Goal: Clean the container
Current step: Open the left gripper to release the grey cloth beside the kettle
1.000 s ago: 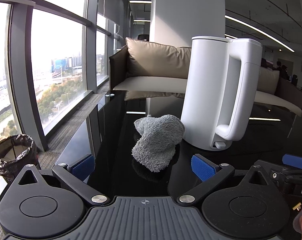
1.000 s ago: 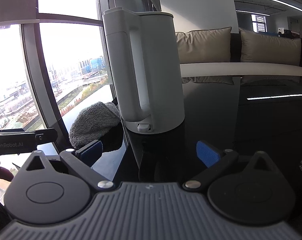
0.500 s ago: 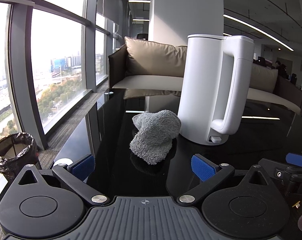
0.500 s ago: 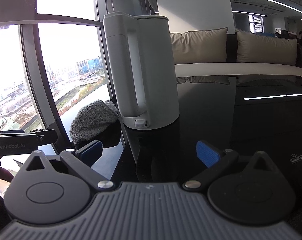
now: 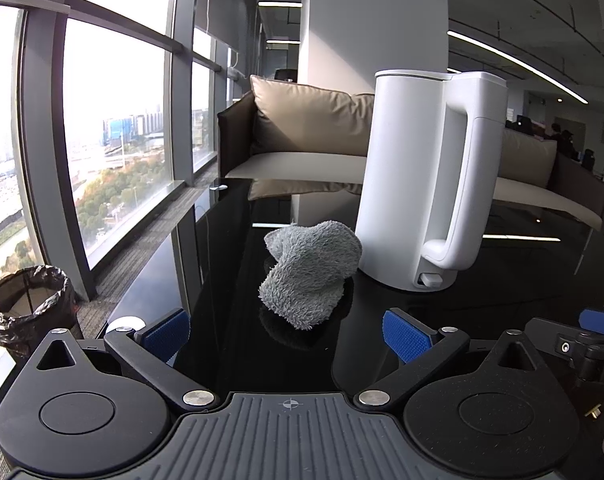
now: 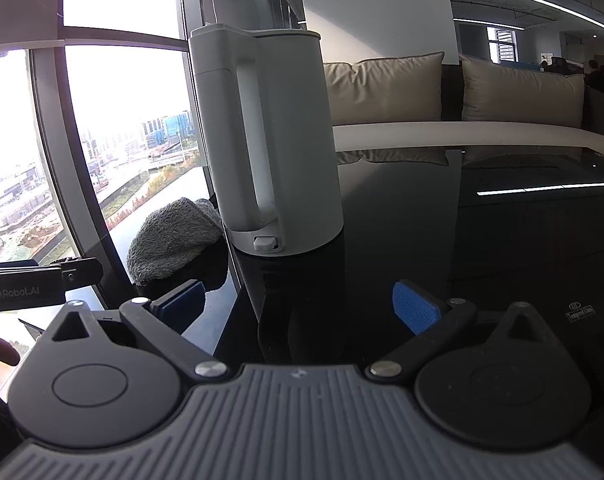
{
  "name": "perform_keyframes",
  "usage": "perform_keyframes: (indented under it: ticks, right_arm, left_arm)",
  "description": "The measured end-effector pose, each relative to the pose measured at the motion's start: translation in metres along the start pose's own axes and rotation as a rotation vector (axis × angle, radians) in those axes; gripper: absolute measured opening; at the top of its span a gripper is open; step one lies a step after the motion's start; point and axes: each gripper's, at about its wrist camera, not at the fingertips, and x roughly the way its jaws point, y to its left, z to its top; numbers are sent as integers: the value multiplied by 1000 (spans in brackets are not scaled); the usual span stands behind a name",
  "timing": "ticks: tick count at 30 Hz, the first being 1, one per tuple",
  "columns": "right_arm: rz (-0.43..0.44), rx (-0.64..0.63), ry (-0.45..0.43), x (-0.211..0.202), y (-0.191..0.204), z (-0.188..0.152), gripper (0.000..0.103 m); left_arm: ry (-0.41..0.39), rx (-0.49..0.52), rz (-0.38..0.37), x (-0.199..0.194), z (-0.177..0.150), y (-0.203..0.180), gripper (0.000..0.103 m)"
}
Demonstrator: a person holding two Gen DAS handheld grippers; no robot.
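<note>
Two grippers out, low over the near edge of the black table (image 5: 222,264). Saw the left gripper (image 5: 286,332) with blue fingers (image 5: 405,334) spread wide and nothing between them. Saw the right gripper (image 6: 298,308) the same way, wide and empty.

Looked a bit farther in and found a fluffy grey cloth (image 5: 309,276), lying bunched up on the table, more toward the left edge than the right. Sat right in front of the left gripper, lined up with the gap between its fingers. Touched by no finger yet.

Found the white container (image 5: 405,184) just past the cloth, standing upright with its lid shut, well in from every edge. Could not tell if cloth and container touched; looked very close. Had its handle (image 5: 461,184) turned toward the right gripper.

Looked like the very start of the job, with grabbing the cloth as the step in hand. Seemed best to go straight in with the left gripper, come down over the thick middle of the cloth, and squeeze gently so plenty of fluff got caught. Seemed wise not to bump the container. Could steady it with the right gripper at the handle.

Farther off, past the far edge: a tan sofa (image 5: 309,128). Down on the floor by the big windows: a bin (image 5: 26,304).
</note>
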Motion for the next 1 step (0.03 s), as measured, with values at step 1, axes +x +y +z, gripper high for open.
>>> perform_keyframes:
  ticks: [1]
  right_arm:
    - [1, 1, 2, 0, 0, 0, 102]
  left_arm:
    - [0, 0, 1, 0, 0, 0, 102]
